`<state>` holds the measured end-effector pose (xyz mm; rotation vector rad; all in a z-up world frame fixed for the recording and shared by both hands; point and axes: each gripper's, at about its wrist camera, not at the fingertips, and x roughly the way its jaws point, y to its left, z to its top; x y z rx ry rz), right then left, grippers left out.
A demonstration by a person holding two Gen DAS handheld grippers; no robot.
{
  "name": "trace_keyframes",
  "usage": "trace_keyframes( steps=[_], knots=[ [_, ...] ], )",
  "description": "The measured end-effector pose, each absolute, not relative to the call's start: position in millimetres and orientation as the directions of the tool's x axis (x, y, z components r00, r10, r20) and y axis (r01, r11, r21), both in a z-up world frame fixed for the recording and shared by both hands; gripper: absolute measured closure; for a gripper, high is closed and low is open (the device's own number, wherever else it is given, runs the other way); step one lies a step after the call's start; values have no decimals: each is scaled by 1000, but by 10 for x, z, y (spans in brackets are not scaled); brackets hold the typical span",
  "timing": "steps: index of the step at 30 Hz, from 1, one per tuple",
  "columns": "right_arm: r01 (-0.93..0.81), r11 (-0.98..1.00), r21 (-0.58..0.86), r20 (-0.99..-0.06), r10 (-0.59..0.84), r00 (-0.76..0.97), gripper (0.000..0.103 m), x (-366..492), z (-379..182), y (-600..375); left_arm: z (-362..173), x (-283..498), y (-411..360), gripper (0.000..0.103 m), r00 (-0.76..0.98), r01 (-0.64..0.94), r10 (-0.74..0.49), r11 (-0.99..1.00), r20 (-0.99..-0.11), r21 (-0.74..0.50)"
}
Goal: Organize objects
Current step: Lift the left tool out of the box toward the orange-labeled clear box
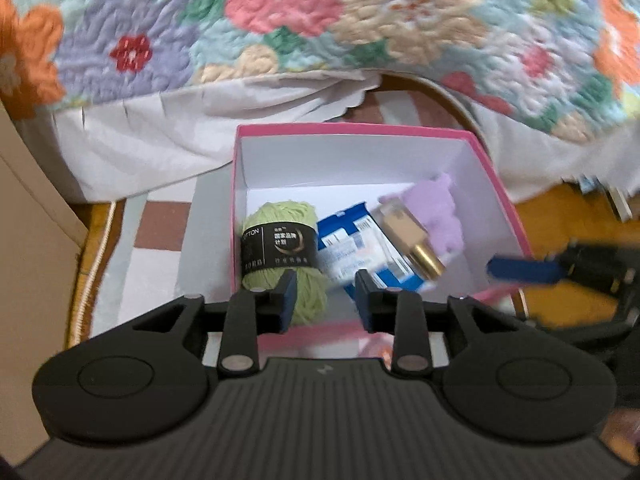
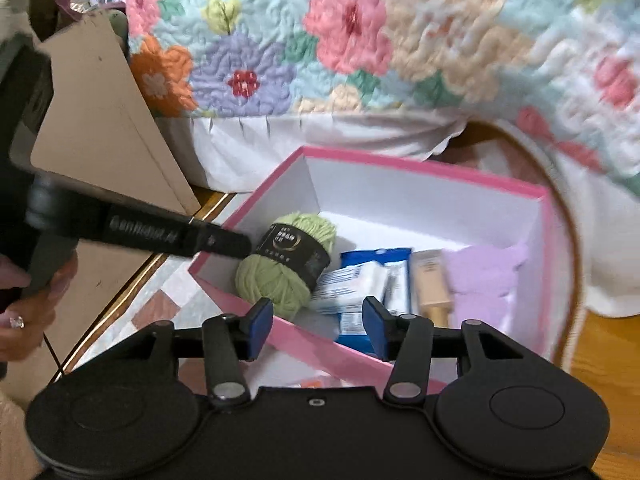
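A pink box (image 1: 352, 130) with white walls stands open on the rug. Inside lie a green yarn ball (image 1: 280, 212) with a black label, a blue-and-white packet (image 1: 348, 244), a beige tube with a gold cap (image 1: 404, 228) and a purple plush (image 1: 436, 204). My left gripper (image 1: 326, 300) hovers above the box's near edge, open, nothing between its pads. A blurred blue finger (image 1: 520, 270) of the right gripper shows by the box's right wall. In the right wrist view my right gripper (image 2: 318, 328) is open and empty over the box (image 2: 420, 170), near the yarn (image 2: 272, 284) and packet (image 2: 360, 280).
A floral quilt (image 1: 320, 20) and white bed skirt (image 1: 160, 136) hang just behind the box. A tan cardboard panel (image 2: 100, 120) stands at the left. The box sits on a round checked rug (image 1: 160, 224) over wooden floor (image 1: 560, 208). A hand (image 2: 24, 312) holds the left gripper's handle.
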<state>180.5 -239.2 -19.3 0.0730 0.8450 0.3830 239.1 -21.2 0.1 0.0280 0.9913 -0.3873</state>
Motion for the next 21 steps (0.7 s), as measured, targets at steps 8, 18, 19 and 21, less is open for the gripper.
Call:
trace_keyframes(
  steps=[8,18,19,21],
  knots=[
    [-330,925,187,-711,360,605,38,1370,342,-2458,547,1784,-144,60,512,411,-310,907,-801,-88],
    [-409,892,192,-688,420,592,25,622,499,-2355,533,1194,23,59,429,445,-376,879,-821,-171],
    [-418,888,194,-688,427,588,25,572,472,-2349,503,1157,29,58,429,452,-383,875,-818,-173],
    [-432,881,193,-686,436,582,23,471,377,-2348,428,1112,28,56,435,459,-390,871,-811,-172]
  ],
)
